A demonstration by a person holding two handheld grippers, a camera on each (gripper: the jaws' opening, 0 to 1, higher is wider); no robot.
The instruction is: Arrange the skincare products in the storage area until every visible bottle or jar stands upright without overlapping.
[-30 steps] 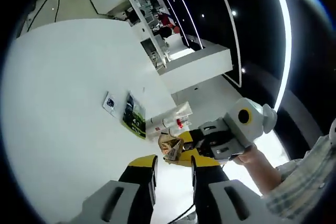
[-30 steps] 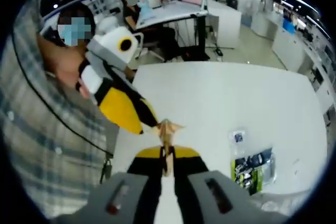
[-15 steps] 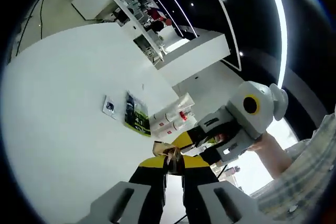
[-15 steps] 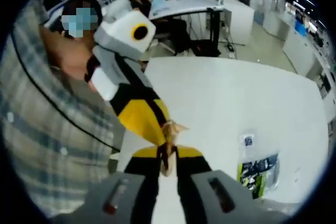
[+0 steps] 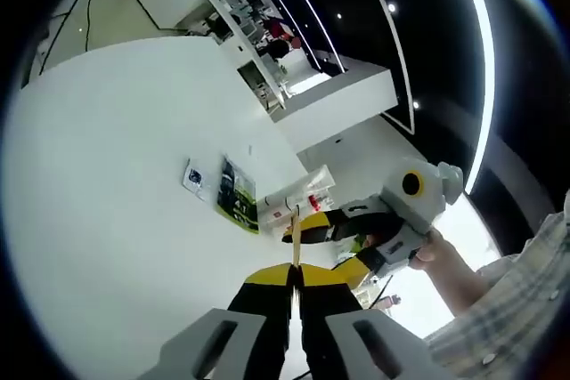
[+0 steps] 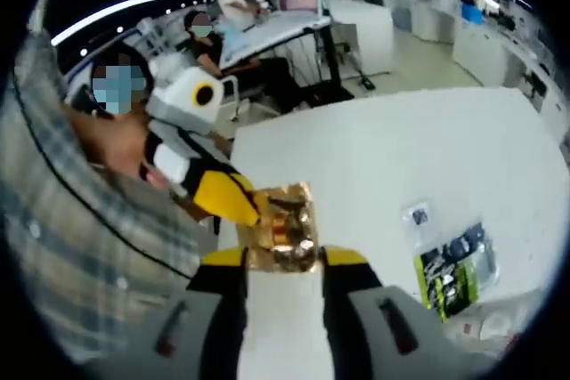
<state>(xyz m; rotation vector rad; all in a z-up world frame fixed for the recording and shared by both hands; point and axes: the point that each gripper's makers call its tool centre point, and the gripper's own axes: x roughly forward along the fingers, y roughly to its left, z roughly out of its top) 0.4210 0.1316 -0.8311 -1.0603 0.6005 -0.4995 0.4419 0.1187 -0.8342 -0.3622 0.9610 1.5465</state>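
left gripper [image 5: 295, 284]: my jaws are pinched together on the edge of a thin gold sachet [image 5: 295, 251], which I'm seeing edge-on here, sticking up from the tips
right gripper [image 6: 283, 260]: jaws look well apart, with the gold sachet [image 6: 283, 229] sitting flat-on between the tips; can't tell if they're touching it
where the sachet is: up in the air over the near edge of the white table [image 5: 116, 175], not resting on anything
other gripper: in my right gripper view the left one's yellow tip meets the sachet's left edge
rest of the products: white boxes [image 5: 298, 202] with red marks, a green and black packet [image 5: 239, 198] and a small clear packet [image 5: 197, 177] beside it, all lying on the table
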